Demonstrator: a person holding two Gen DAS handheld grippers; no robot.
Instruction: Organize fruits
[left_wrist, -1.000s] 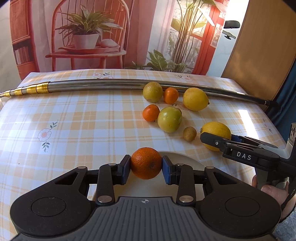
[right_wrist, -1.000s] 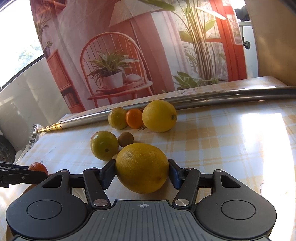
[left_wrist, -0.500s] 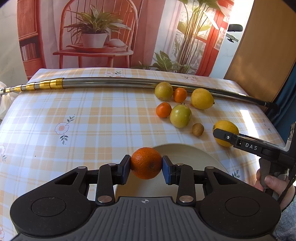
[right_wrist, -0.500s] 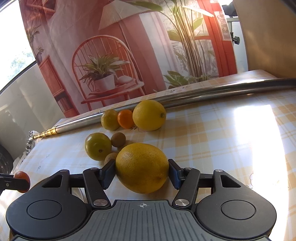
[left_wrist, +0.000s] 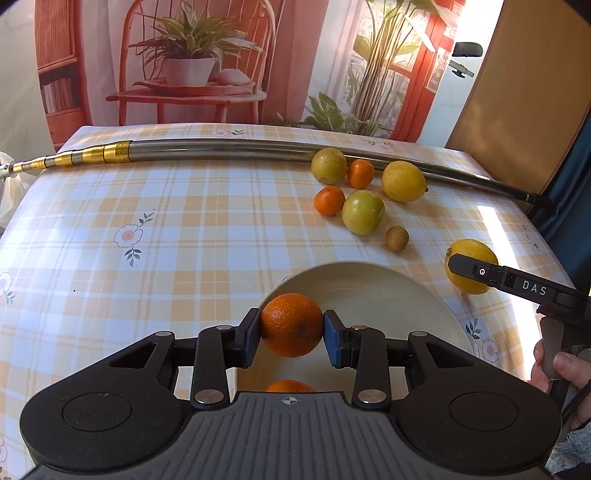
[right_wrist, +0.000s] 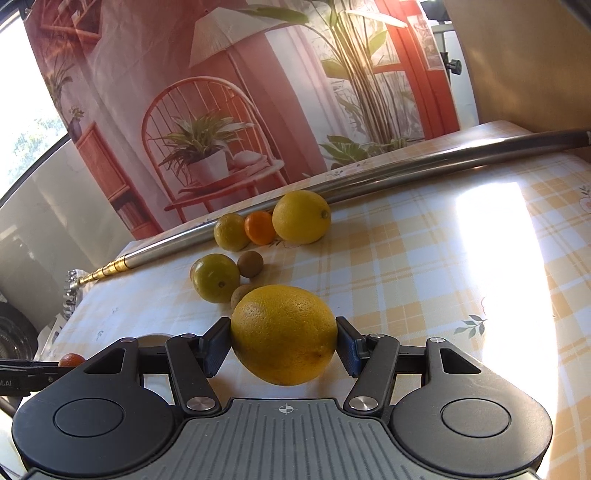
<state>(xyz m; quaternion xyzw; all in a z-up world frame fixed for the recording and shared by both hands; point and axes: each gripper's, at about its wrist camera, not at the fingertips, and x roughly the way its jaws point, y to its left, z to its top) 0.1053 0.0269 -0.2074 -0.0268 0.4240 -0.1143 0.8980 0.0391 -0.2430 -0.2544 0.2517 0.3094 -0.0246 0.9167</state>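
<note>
My left gripper is shut on an orange, held above the left part of a cream plate. A second orange lies on the plate, mostly hidden below the jaws. My right gripper is shut on a large yellow lemon, lifted over the checked tablecloth; that lemon also shows right of the plate in the left wrist view. Beyond it lie a green apple, a kiwi, small mandarins and another lemon.
A long metal pole with a gold end lies across the far side of the table. A hand grips the right tool's handle at the right edge. A printed backdrop stands behind the table.
The left gripper has pulled back and risen with the orange, bringing the plate and its second orange into view. The right gripper has lifted the lemon slightly and drawn back from the fruit group.
</note>
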